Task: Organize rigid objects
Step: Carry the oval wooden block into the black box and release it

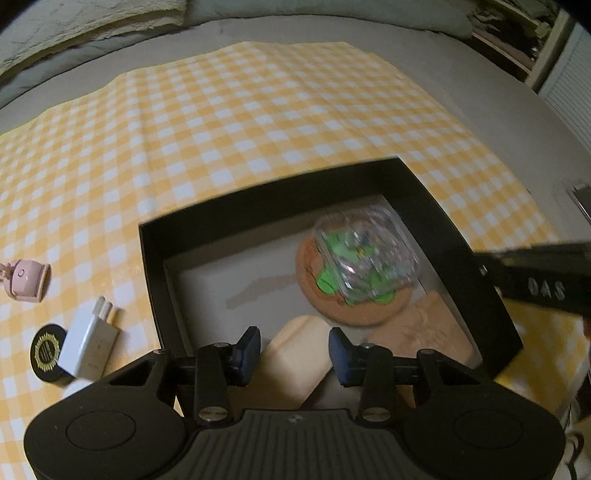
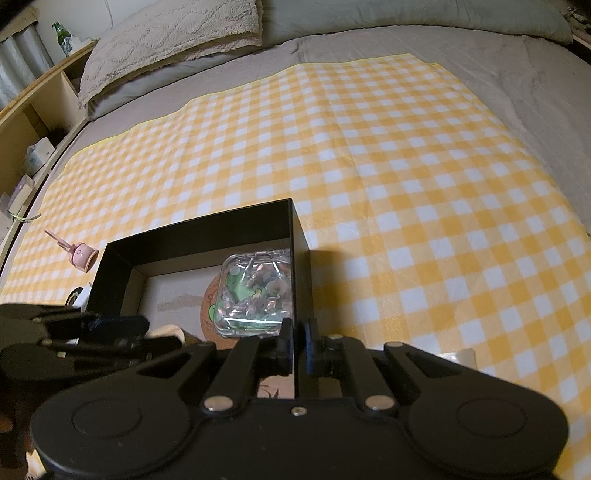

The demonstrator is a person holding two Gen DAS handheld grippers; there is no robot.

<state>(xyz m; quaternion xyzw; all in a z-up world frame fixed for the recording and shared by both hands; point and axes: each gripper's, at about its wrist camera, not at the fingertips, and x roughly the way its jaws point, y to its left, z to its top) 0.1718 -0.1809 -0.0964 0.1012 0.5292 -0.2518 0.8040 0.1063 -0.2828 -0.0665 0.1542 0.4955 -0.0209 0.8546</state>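
Warm, dim indoor light tints both fisheye views yellowish. The left wrist view is motion-smeared across the black box (image 1: 436,221) and the clear case (image 1: 365,254) inside it. The right wrist view is sharper; the box (image 2: 303,236) casts a soft shadow rightward. Edges bow and darken at the corners.

A bed (image 2: 498,85) with a checked cloth, laid out in front of you.

Your yellow-and-white checked cloth (image 2: 369,155) is spread over the grey bedcover, with pillows (image 2: 170,33) at the far end. On the cloth sit an open black box (image 1: 436,206), a small pink object (image 1: 26,280), a white charger (image 1: 90,343) and, touching it, a black disc (image 1: 46,350).
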